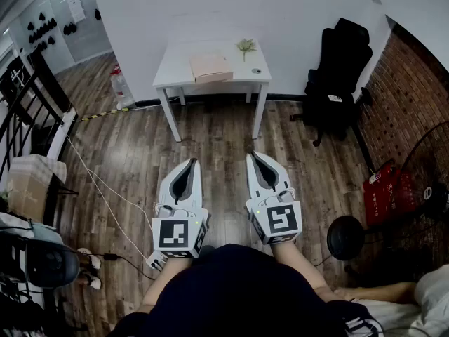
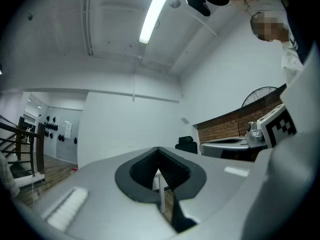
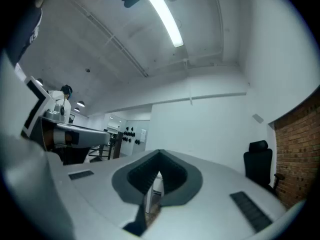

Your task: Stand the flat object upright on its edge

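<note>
Flat object (image 1: 210, 67) lies flat on the bench (image 1: 172, 65), well apart from you; nothing is done yet. Your left gripper (image 1: 193, 161) and right gripper (image 1: 251, 156) hold nothing, fingers (image 2: 140, 176) pressed together.

The table (image 1: 172, 70) is white, the flat object (image 1: 210, 67) pale pink, the sprig (image 1: 245, 45) green. The floor (image 1: 217, 139) is brown wood with a plank pattern. The left tool (image 1: 194, 161) and right tool (image 1: 250, 155) are pale grey with black ribbed linings, their cubes carrying black-and-white square patterns. The chair (image 1: 340, 62) is black, the brick wall (image 1: 414, 97) reddish-brown with pale mortar lines, the box (image 1: 386, 192) red, the fan (image 1: 346, 237) black, the back wall (image 1: 295, 5) white
</note>
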Demonstrator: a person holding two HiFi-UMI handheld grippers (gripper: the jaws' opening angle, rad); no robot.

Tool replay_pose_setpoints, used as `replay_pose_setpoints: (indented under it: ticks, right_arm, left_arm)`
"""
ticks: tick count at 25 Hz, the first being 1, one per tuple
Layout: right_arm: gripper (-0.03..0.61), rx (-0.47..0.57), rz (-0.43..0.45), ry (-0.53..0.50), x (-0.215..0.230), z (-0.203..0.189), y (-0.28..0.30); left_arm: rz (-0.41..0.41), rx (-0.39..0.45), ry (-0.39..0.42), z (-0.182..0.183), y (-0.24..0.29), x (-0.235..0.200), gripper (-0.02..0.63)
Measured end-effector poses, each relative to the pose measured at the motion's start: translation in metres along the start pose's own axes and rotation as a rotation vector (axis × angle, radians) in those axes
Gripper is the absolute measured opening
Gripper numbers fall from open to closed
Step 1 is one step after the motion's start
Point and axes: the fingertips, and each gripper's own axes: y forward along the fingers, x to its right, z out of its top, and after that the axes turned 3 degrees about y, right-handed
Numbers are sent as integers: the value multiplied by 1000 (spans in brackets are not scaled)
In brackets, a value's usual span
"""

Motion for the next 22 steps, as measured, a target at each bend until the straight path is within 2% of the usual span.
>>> replay_pose_setpoints:
  ticks: [10, 16, 17, 19, 22]
  right_arm:
    - [11, -7, 3, 26, 22, -19, 14]
    - [15, -34, 23, 83, 32, -42, 51]
    - [29, -39, 25, 85, 34, -46, 59]
    - [110, -48, 25, 85, 42, -53, 79]
    - [117, -67, 30, 93, 53, -67, 116]
  left_arm:
    - [7, -29, -9, -17, 21, 2, 11]
    - [3, -29, -30, -34, 50, -18, 17]
    - [1, -30, -35, -38, 58, -22, 22]
    - [-10, -33, -46, -46, 78, -32, 71]
    - [-22, -39, -62, -58, 114, -50, 94]
